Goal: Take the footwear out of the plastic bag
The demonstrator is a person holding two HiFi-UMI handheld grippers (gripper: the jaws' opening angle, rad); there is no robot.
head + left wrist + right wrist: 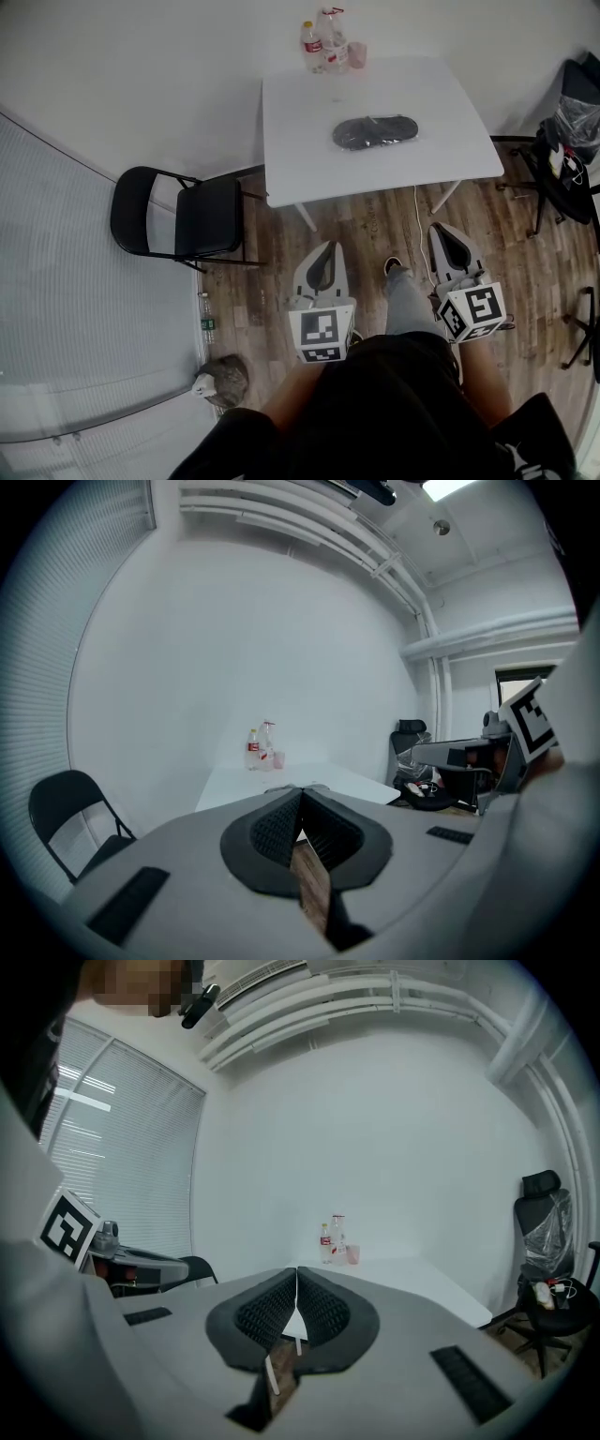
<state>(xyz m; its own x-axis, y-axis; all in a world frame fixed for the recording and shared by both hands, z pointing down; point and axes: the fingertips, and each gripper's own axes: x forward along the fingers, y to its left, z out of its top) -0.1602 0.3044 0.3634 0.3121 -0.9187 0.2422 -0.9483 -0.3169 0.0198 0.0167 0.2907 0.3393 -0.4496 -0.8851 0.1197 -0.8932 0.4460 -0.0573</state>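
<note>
While near wall (141, 66), table (309, 159) with bag (375, 132)

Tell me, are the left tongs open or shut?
Shut. In the left gripper view, the black pads of the left tongs meet at the tip, with nothing held between them.

White table (309, 159); black bag (375, 132); black chair (208, 217); brown wood-grain floor (375, 234); red-labelled bottles (322, 42); pink cup (356, 54). Left gripper (328, 247) and right gripper (442, 229): pale grey, black ribbed pads (272, 832), black-and-white square markers.
</note>
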